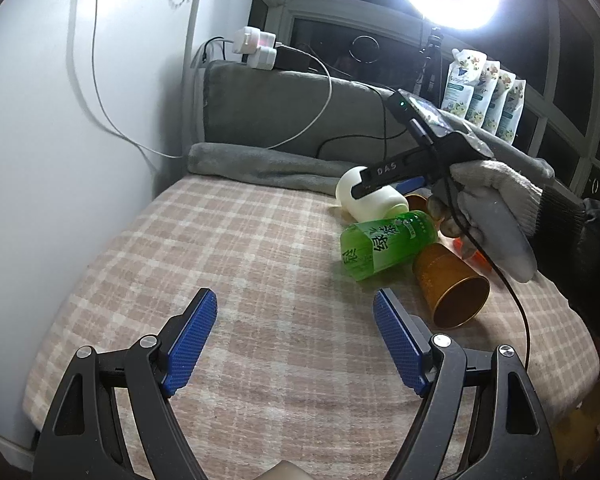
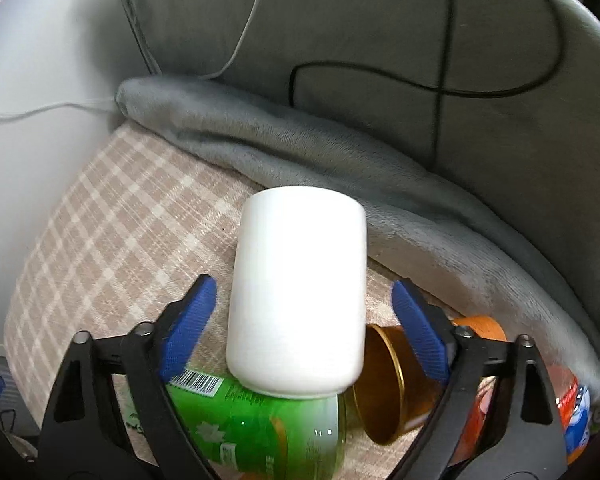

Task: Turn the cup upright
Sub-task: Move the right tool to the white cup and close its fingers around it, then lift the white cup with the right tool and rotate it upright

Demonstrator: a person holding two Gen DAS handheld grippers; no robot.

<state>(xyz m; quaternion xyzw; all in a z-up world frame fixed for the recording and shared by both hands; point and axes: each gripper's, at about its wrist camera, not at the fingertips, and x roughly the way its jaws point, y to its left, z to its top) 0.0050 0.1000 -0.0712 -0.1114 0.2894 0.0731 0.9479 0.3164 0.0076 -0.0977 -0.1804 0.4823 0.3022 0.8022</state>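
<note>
A white cup (image 2: 296,300) lies on its side on the plaid cloth, its closed base pointing away from the right wrist camera and its mouth end resting against a green bottle (image 2: 256,424). My right gripper (image 2: 304,308) is open with its blue pads on either side of the cup, not touching it. In the left wrist view the white cup (image 1: 360,200) lies at the far right under the right gripper (image 1: 364,186). My left gripper (image 1: 296,336) is open and empty over bare cloth.
A brown metal cup (image 1: 448,284) lies on its side beside the green bottle (image 1: 384,244); another brown cup (image 2: 384,384) lies by the white cup. An orange bottle (image 2: 568,408) lies at the right. A grey blanket (image 2: 340,160) and cushion line the back. Cables hang there.
</note>
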